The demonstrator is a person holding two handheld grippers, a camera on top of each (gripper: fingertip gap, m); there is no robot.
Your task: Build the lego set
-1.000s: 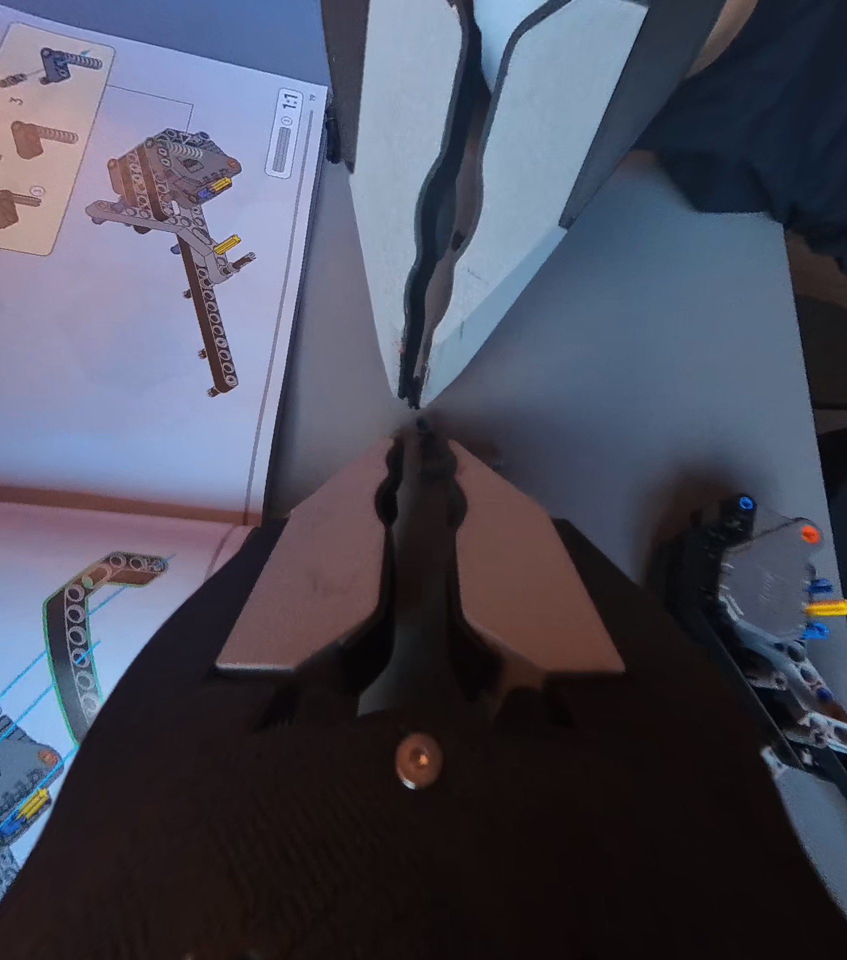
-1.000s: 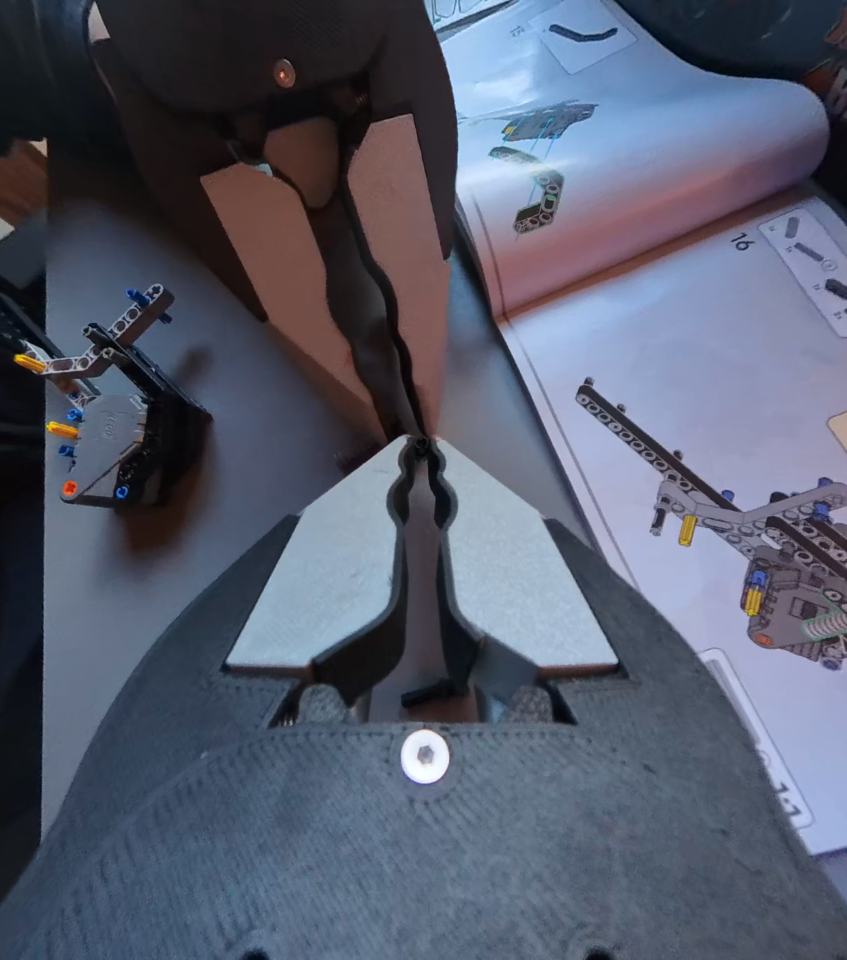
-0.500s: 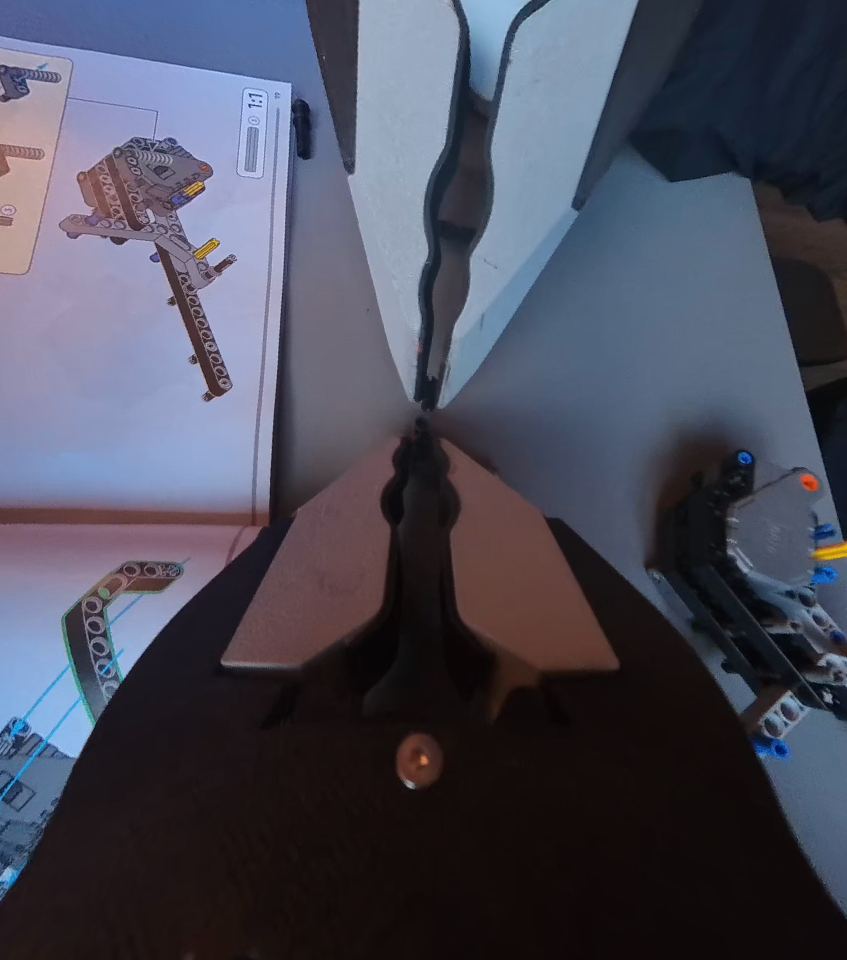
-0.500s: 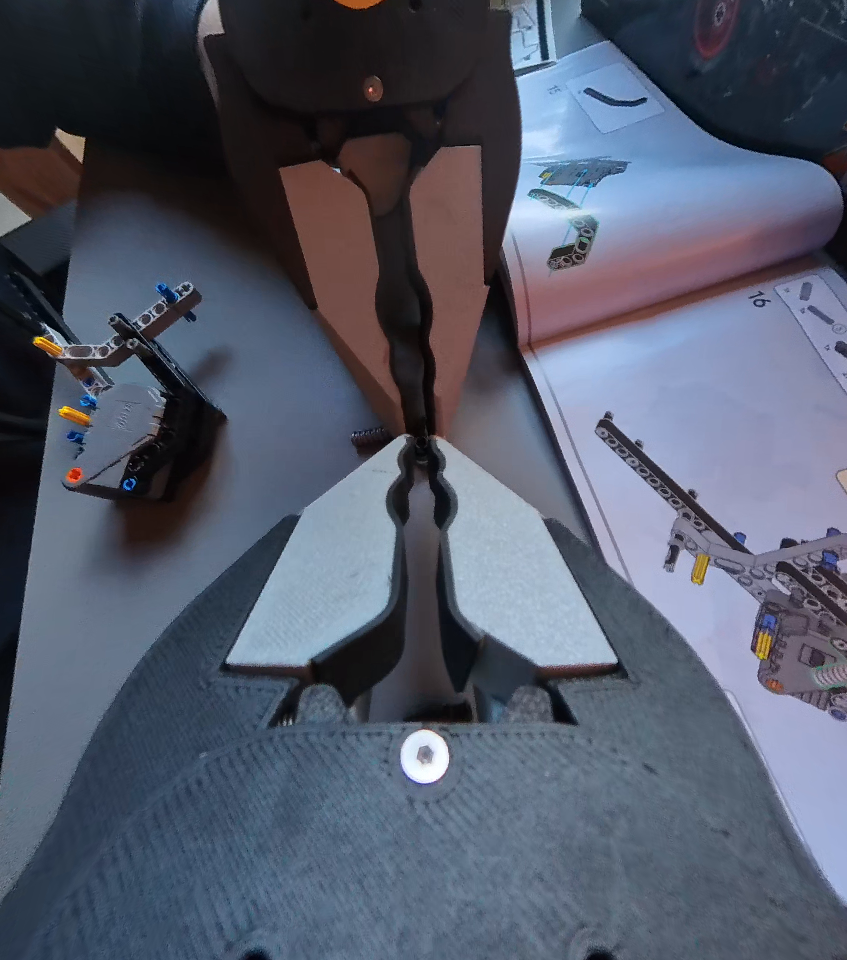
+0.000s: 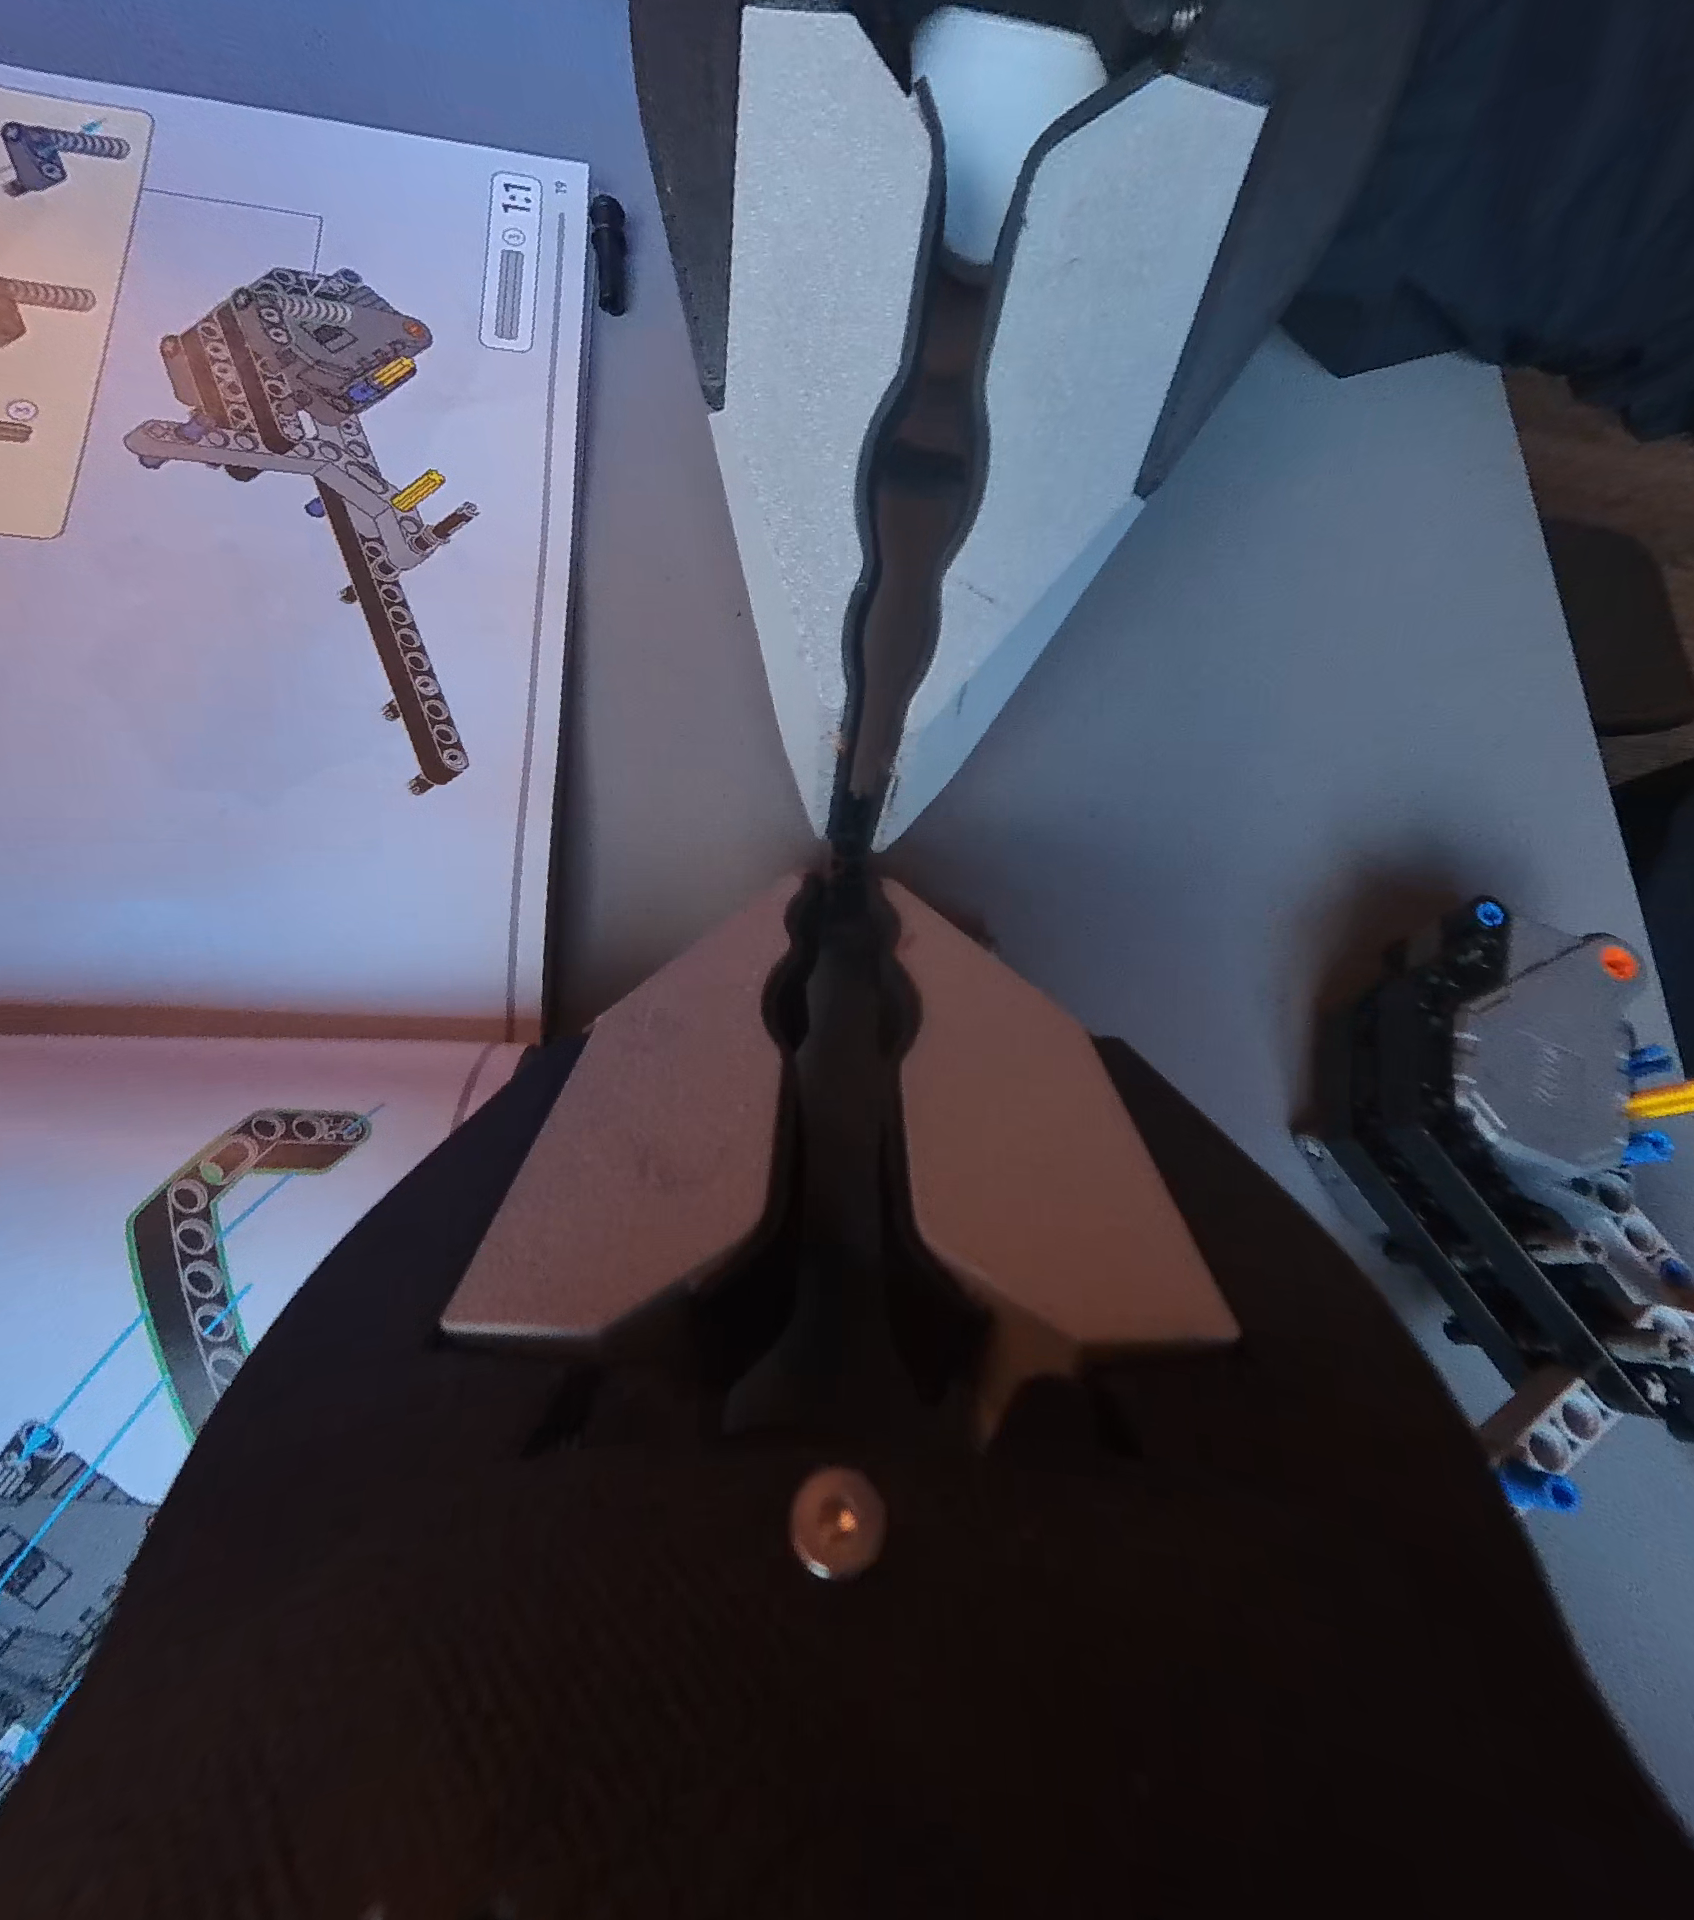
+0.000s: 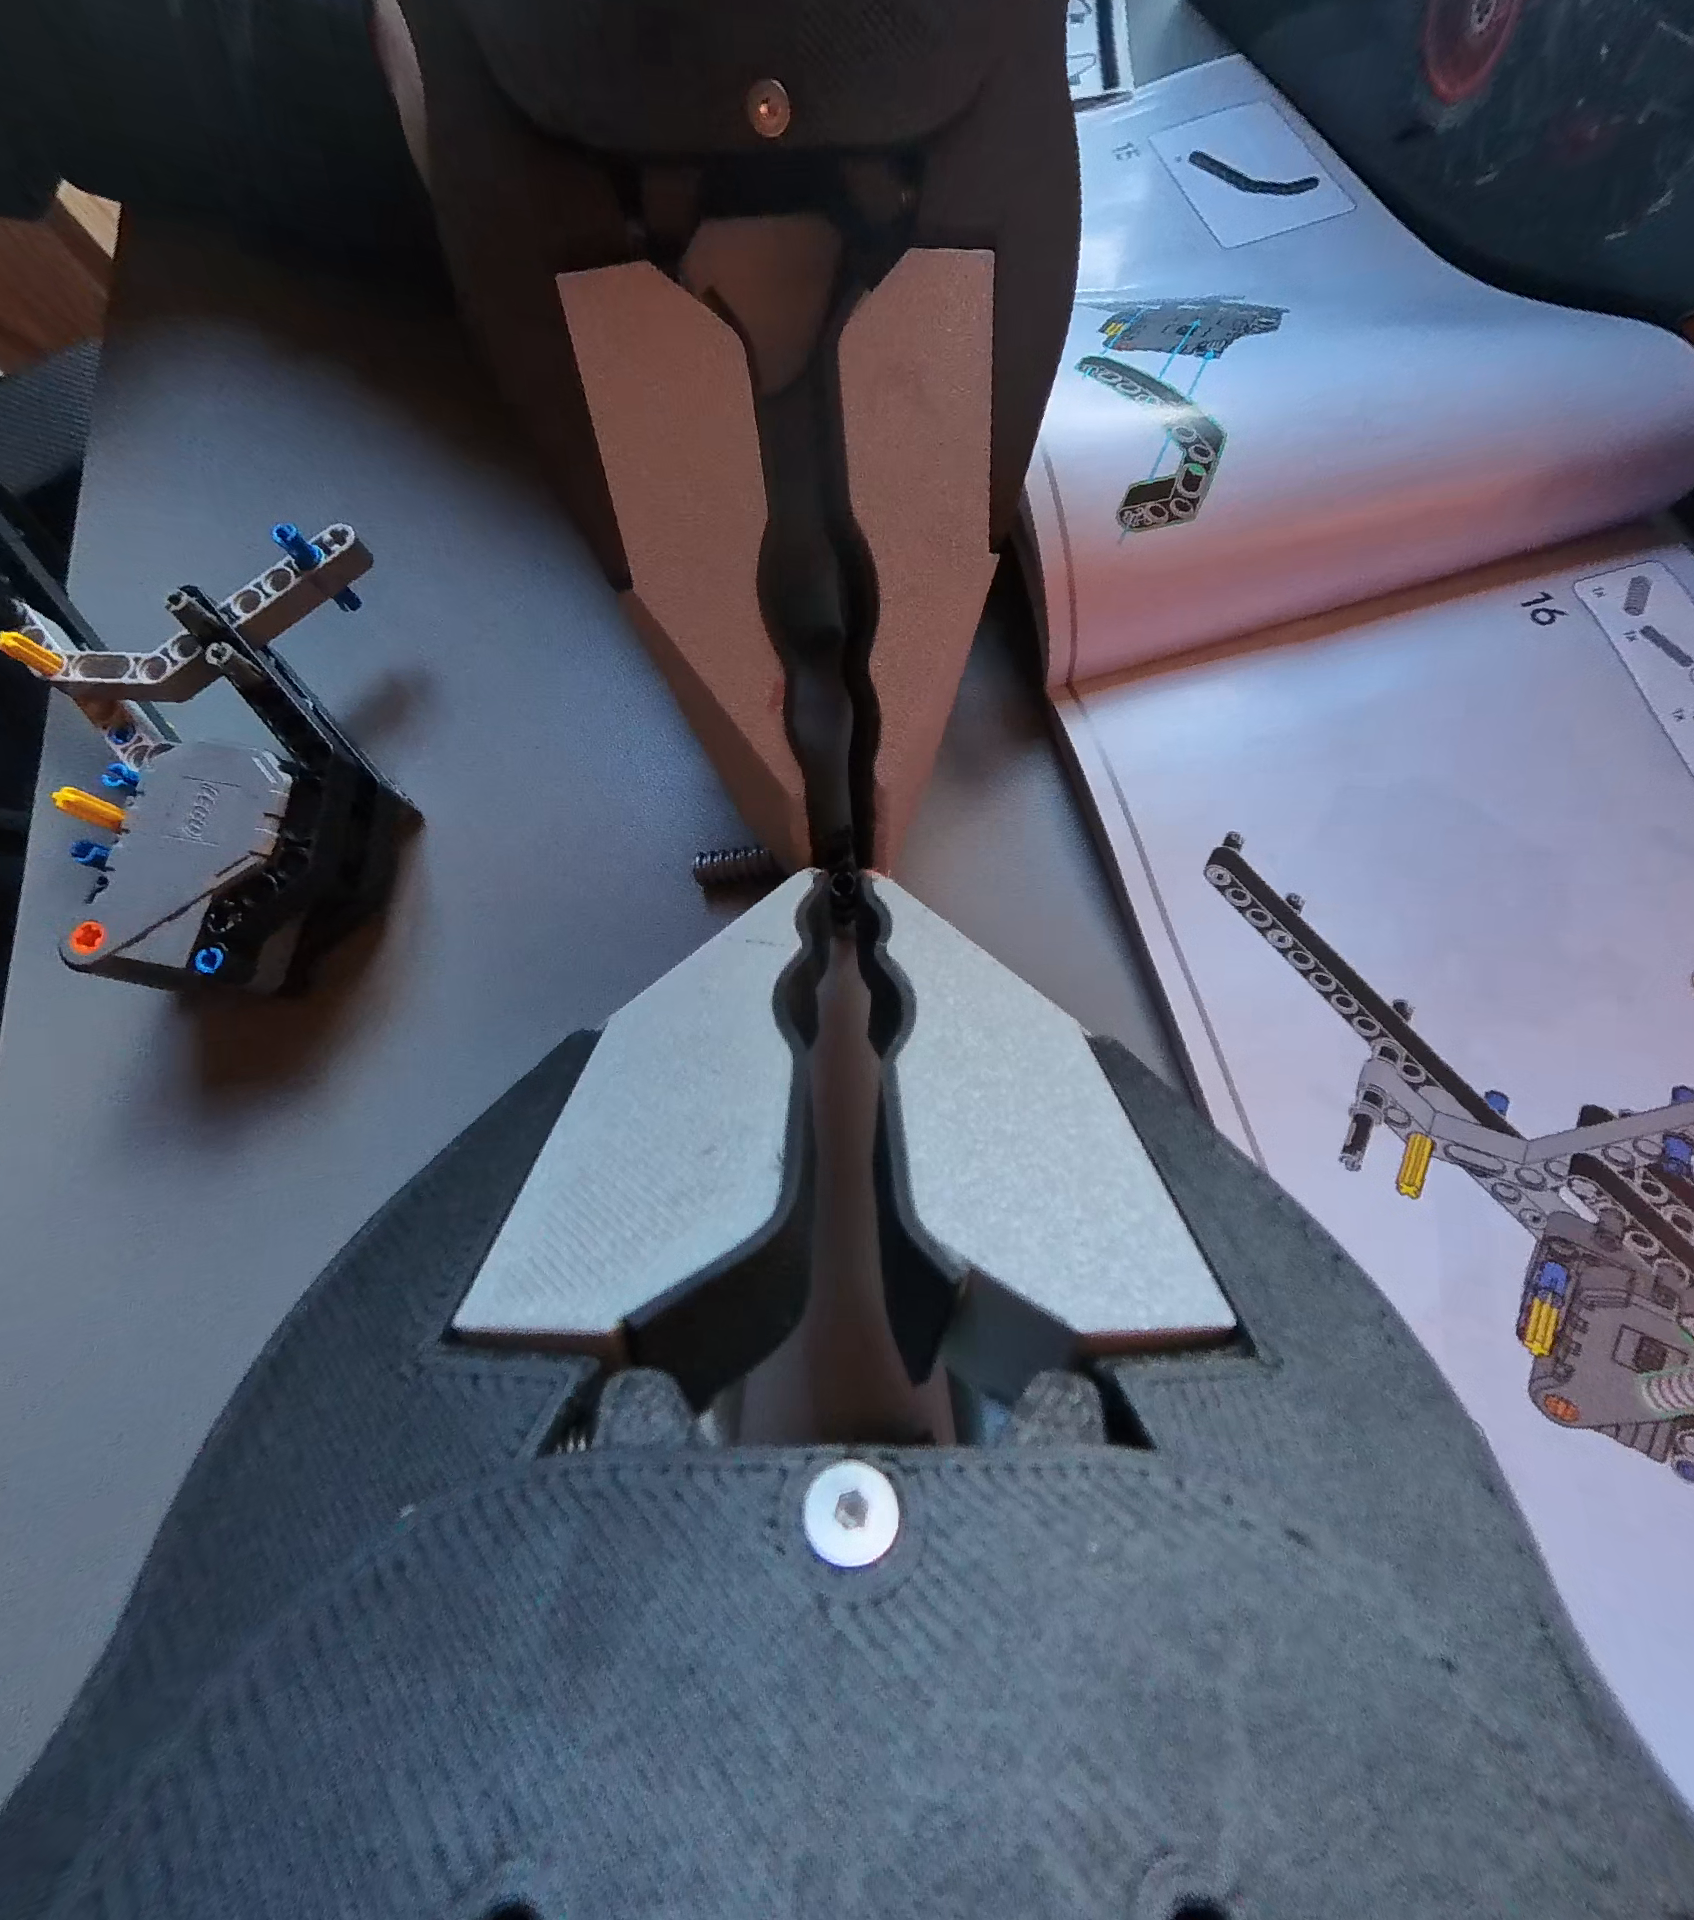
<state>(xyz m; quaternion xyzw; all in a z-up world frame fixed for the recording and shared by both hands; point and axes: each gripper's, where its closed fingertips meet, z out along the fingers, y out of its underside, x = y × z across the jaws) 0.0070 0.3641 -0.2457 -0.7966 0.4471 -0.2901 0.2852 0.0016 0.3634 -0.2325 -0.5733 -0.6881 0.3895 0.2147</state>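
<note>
In the left wrist view, the left gripper (image 5: pixel 848 883) is seen with its two fingers drawn together to a narrow point, and a small black pin (image 5: pixel 851 844) is pinched at the tips. The right gripper (image 5: pixel 858 805) is met tip to tip from the opposite side, its light fingers also closed on the same pin. The long axis of the pin is laid along the line that joins the two grippers, one end being held by each.

In the right wrist view, the same meeting is shown from the other side: the right gripper (image 6: pixel 843 896) is closed on the black pin (image 6: pixel 841 888), and the left gripper (image 6: pixel 838 852) is pressed on the far end of it. A short black spring-like piece (image 6: pixel 731 864) is lain on the grey table (image 6: pixel 199 1195) just beside the tips.

The partly built lego model (image 6: pixel 199 769) is stood on the table near the edge where a dark garment is seen, well apart from the grippers. Its long black beam is pointed away from the grey housing. In the left wrist view the model (image 5: pixel 1518 1122) is placed close to the table edge.

An open instruction booklet (image 6: pixel 1445 883) is spread on the opposite side of the table. One loose black pin (image 5: pixel 608 255) is lain beside the booklet (image 5: pixel 199 727) corner.
</note>
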